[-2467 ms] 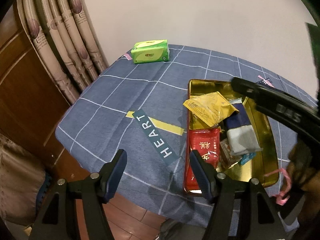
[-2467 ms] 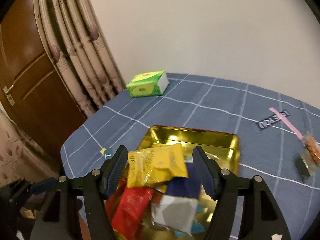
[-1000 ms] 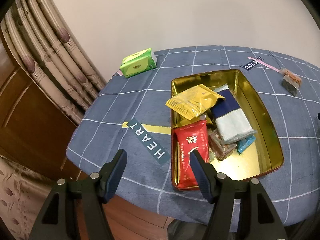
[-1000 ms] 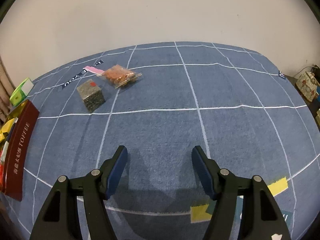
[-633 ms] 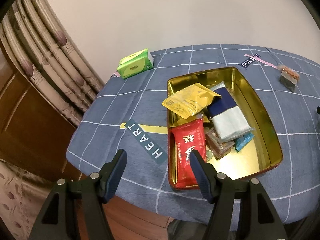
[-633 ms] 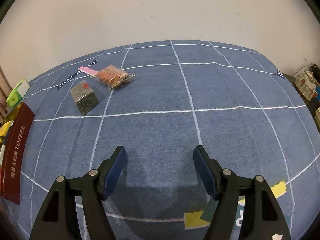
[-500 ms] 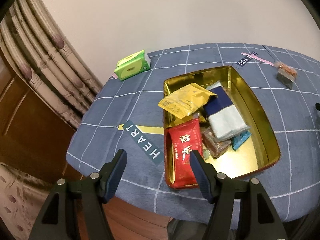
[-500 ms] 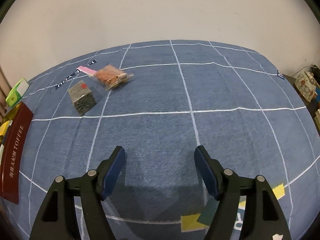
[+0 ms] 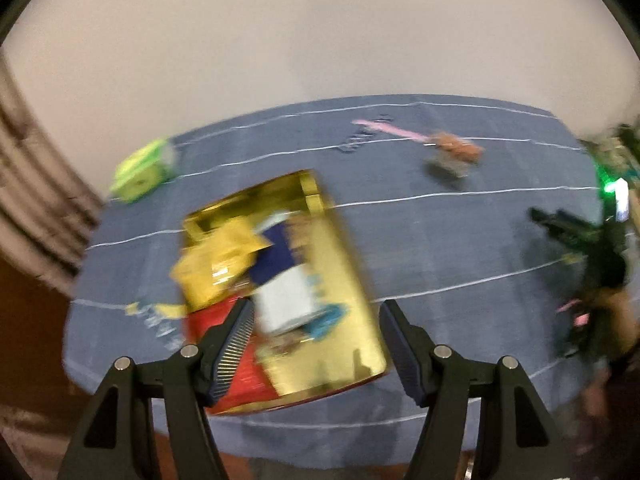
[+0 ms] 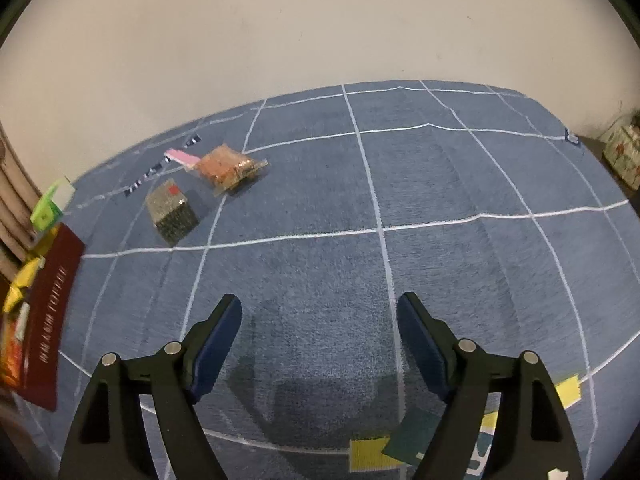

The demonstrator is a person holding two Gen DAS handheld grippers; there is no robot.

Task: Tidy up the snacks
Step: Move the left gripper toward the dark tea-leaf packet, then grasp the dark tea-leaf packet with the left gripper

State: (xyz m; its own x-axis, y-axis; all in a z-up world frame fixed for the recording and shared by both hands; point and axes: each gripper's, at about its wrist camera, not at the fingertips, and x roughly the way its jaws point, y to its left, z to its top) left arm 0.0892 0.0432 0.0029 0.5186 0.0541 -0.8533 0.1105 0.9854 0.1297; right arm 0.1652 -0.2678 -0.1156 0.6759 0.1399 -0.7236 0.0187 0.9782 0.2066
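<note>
- Left claw (image 9: 316,340): jaws wide, nothing between them; it hangs over the near end of the gold tin (image 9: 352,276). The left wrist view is motion-blurred.
- Gold tin: lies on the blue checked counter (image 10: 440,184), tilted in the view. It holds a red packet (image 9: 236,364) at its near left corner, behind the left finger, a white-and-navy packet (image 9: 284,280) in the middle, a small teal wrapper (image 9: 326,320) just right of that, and a yellow packet (image 9: 216,268) further back on the left.
- Right claw (image 10: 320,344): jaws wide and just opened further, with only bare cloth between them. In the left wrist view it appears at the right edge (image 9: 568,228), well apart from the tin.
- Loose snacks: a dark speckled block (image 10: 172,212) and, just beyond it, an orange snack in clear wrap (image 10: 228,168) lie on the counter ahead and left of the right claw, well apart from it and outside the tin.
- Tin's maroon outer wall (image 10: 50,312): at the left edge of the right wrist view.
- Green tissue pack (image 9: 142,170): far left of the counter, beyond the tin, near the curtain (image 9: 28,208).
</note>
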